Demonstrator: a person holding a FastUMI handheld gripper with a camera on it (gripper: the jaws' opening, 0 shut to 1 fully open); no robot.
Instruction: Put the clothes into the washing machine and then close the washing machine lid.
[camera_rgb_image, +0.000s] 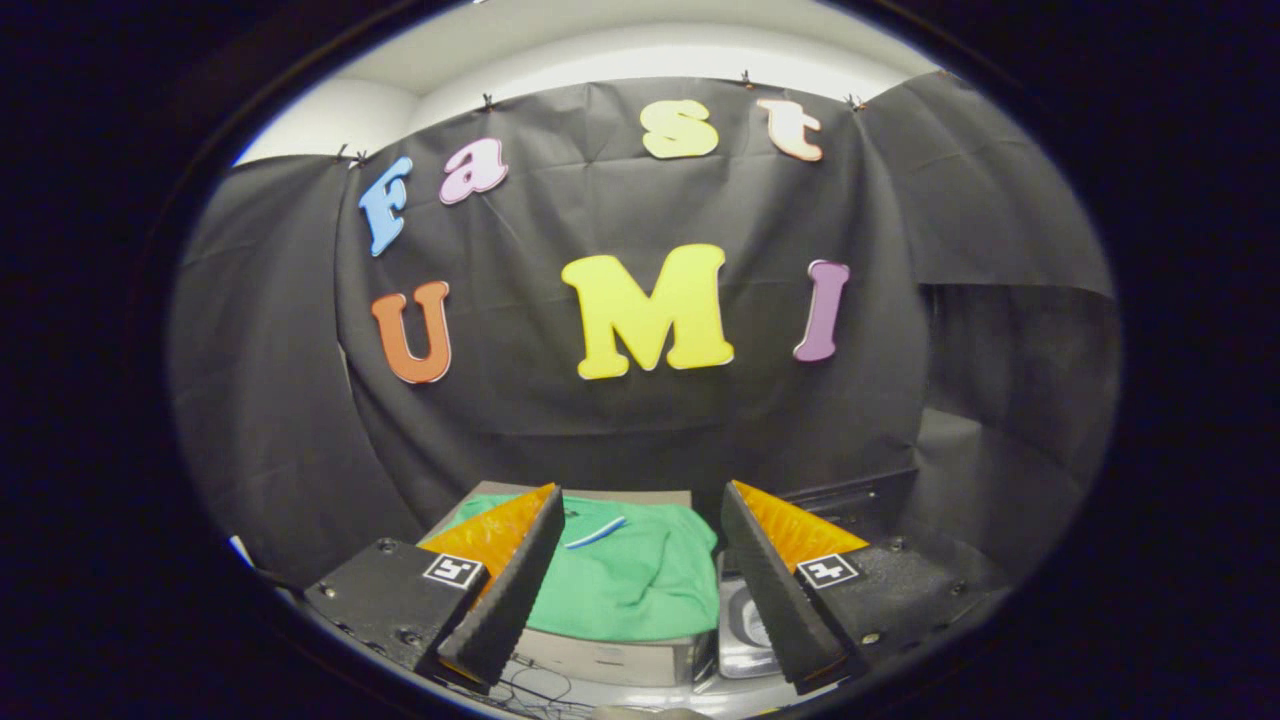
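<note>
A green garment (630, 575) with a small blue-and-white mark near its collar lies spread on top of a grey box-like surface (600, 655), below and ahead of me. My gripper (640, 510) hovers above it, open, its two orange-and-black fingers (500, 570) wide apart with nothing between them. The garment shows through the gap between the fingers. To the right of the garment, partly behind the right finger, sits a grey and white appliance part (745, 625) that may be the washing machine; I cannot tell whether its lid is up.
Black cloth hangs as the booth's wall (620, 420) straight ahead and on both sides. A dark box-like shape (850, 495) stands at the right behind the right finger. Thin cables (530, 690) trail on the light surface below the grey box.
</note>
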